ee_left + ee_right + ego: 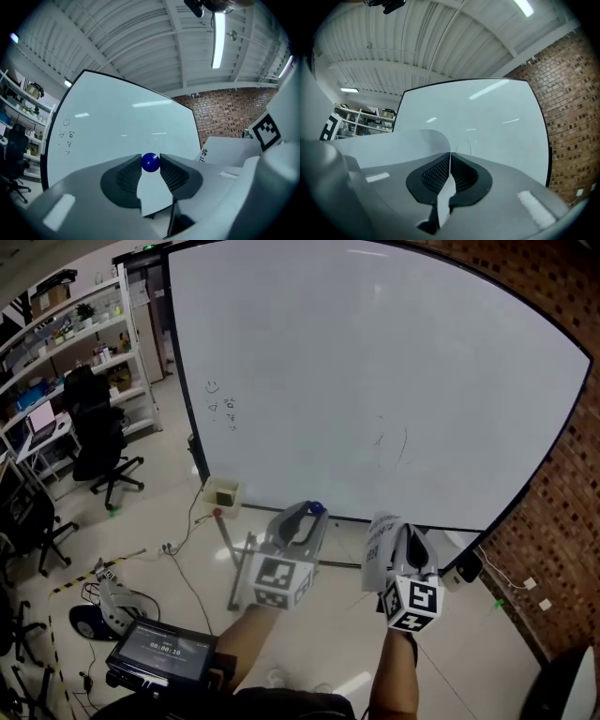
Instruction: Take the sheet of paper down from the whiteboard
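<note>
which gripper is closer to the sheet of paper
Right. The right gripper is clamped on the sheet of paper; the left gripper is apart from it, off to its left, holding a blue ball.

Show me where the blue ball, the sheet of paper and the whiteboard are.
blue ball (150, 162): left gripper view, the middle of the ball.
sheet of paper (377, 554): head view, the part with print.
whiteboard (375, 381): head view, the bare middle of its surface.
</note>
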The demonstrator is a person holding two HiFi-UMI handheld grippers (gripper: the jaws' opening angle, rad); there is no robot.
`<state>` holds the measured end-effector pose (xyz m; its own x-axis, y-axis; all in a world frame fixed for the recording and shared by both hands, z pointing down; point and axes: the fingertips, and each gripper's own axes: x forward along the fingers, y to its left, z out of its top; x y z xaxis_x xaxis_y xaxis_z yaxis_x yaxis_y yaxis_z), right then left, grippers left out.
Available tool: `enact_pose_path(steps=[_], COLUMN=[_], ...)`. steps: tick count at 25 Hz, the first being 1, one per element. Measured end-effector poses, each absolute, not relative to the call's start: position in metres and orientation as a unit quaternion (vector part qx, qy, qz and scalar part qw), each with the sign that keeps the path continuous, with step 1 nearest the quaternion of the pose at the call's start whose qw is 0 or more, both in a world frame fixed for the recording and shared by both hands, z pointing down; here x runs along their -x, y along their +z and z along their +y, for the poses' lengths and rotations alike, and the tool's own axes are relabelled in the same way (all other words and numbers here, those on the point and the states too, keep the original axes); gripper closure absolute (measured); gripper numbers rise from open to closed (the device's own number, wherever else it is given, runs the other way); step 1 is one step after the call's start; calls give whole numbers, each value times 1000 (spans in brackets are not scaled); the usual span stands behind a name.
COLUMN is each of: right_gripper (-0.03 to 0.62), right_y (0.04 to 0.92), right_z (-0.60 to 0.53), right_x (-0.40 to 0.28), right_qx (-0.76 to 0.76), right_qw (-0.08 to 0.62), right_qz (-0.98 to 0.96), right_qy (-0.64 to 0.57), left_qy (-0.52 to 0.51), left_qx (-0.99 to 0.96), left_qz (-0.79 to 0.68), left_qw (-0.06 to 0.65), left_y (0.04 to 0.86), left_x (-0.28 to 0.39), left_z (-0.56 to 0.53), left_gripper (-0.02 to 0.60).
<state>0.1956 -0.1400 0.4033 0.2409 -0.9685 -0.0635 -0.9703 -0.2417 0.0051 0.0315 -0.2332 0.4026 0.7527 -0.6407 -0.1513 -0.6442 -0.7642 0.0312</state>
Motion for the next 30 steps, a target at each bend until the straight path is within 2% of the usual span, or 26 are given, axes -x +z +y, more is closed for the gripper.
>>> enact_pose_path(steps=[30], right_gripper=[582], right_y=[390], right_z=[-137], right_x=[-189], right_qx=[772], right_qw=[10], right_qz=[634], right_qy=[45], left_qy=[63], left_qx=[922], left_qz=[380], left_qw=[31], left_y=[397], left_x=[-49], left_z=[-226], left_gripper=[459])
